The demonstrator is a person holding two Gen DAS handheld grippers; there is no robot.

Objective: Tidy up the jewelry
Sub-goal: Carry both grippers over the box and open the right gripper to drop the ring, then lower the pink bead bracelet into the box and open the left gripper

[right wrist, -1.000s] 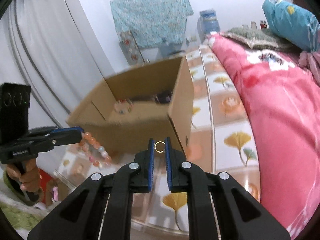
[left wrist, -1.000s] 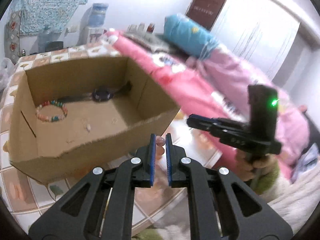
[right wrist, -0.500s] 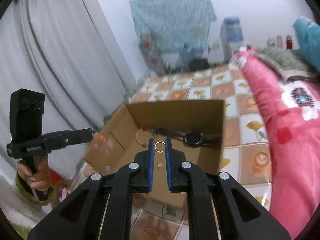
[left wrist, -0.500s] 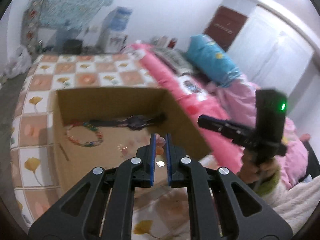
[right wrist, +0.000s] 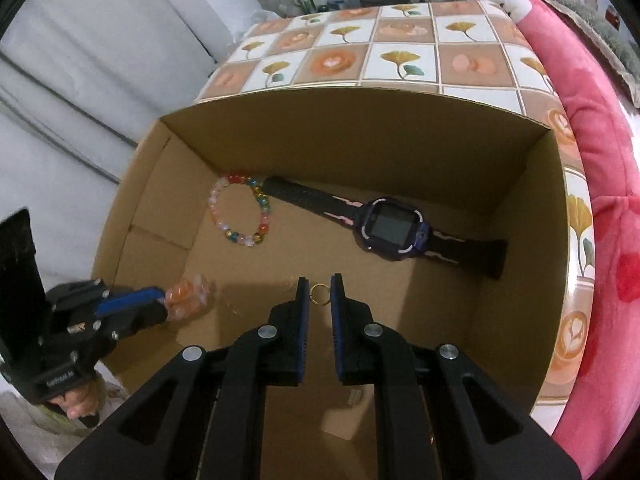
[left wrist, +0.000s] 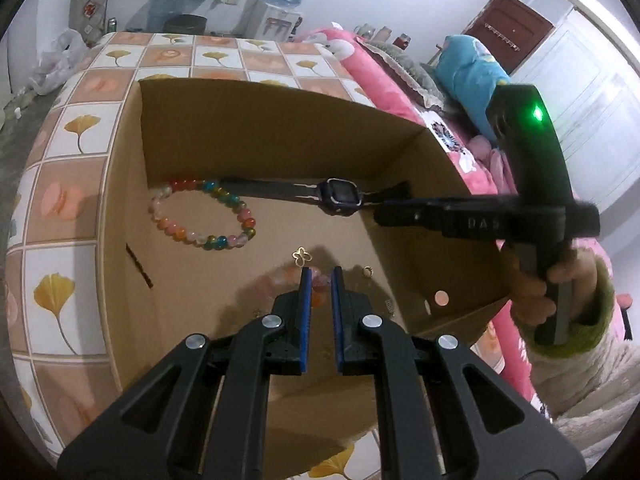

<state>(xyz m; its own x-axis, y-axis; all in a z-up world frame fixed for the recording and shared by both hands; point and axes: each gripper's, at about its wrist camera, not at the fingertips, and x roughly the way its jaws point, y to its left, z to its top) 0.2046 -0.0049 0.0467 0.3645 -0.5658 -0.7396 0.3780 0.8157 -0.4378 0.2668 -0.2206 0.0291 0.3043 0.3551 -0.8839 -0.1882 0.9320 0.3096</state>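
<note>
An open cardboard box point(left wrist: 120, 184) point(right wrist: 520, 216) holds a multicoloured bead bracelet point(left wrist: 204, 216) point(right wrist: 242, 208), a dark watch point(left wrist: 340, 196) point(right wrist: 394, 228), a small gold clover charm point(left wrist: 302, 257) and a small gold ring point(left wrist: 367, 271). My left gripper point(left wrist: 319, 276) is over the box, shut on a pale pink bead bracelet point(left wrist: 318, 280) point(right wrist: 188, 294). My right gripper point(right wrist: 319, 286) is over the box, shut on a small gold ring point(right wrist: 319, 293).
The box stands on a floral-tiled surface point(left wrist: 80, 128) point(right wrist: 400, 56). A pink bedspread point(right wrist: 592, 160) lies to the right, with a blue pillow point(left wrist: 468, 76). White curtains point(right wrist: 80, 60) hang on the left.
Both grippers have moved from beside the box to above its inside, still holding the pink bracelet and the gold ring.
</note>
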